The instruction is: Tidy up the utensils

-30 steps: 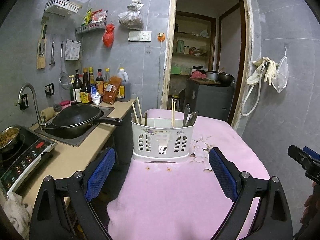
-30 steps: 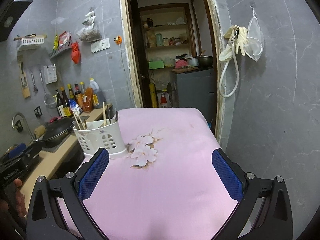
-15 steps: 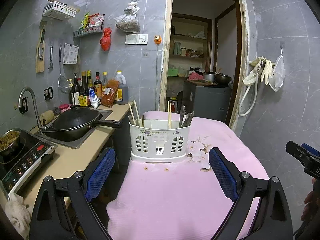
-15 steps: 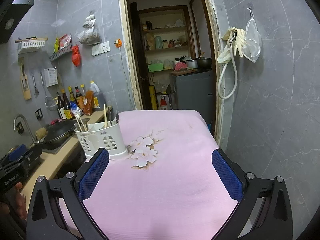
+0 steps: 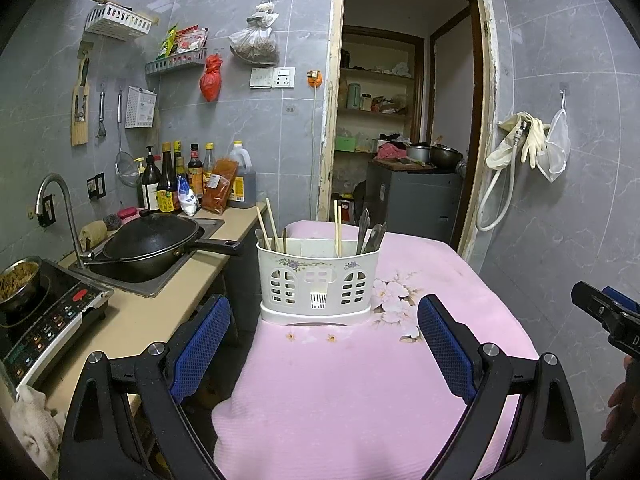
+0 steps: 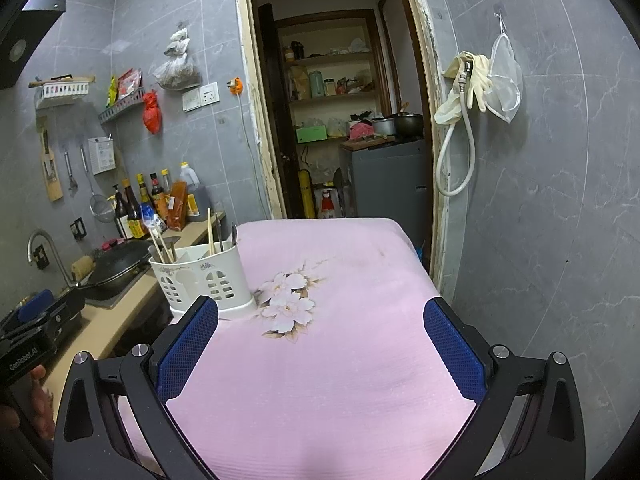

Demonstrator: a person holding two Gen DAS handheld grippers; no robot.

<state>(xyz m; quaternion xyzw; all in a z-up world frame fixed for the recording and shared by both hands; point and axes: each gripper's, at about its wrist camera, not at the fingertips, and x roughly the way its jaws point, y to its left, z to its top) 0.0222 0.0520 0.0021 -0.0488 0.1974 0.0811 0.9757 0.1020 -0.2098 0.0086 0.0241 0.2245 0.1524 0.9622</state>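
Note:
A white plastic utensil caddy (image 5: 318, 280) stands upright on the pink tablecloth (image 5: 352, 392) near the table's left edge. Wooden chopsticks (image 5: 267, 224) and metal utensils (image 5: 370, 234) stick up from its compartments. My left gripper (image 5: 324, 340) hovers open just in front of the caddy, with nothing between its fingers. In the right wrist view the caddy (image 6: 202, 276) sits at the left, beyond the left blue pad. My right gripper (image 6: 320, 344) is open over bare pink cloth (image 6: 340, 360), holding nothing.
A counter (image 5: 132, 320) runs along the left with a black wok (image 5: 152, 240) in the sink, an induction cooker (image 5: 44, 312) and sauce bottles (image 5: 176, 176). An open doorway (image 5: 400, 140) lies behind the table. A grey tiled wall (image 6: 540, 200) stands on the right.
Both grippers have drifted slightly back and up, so the caddy sits a little lower and farther in each view. Both stay open and empty.

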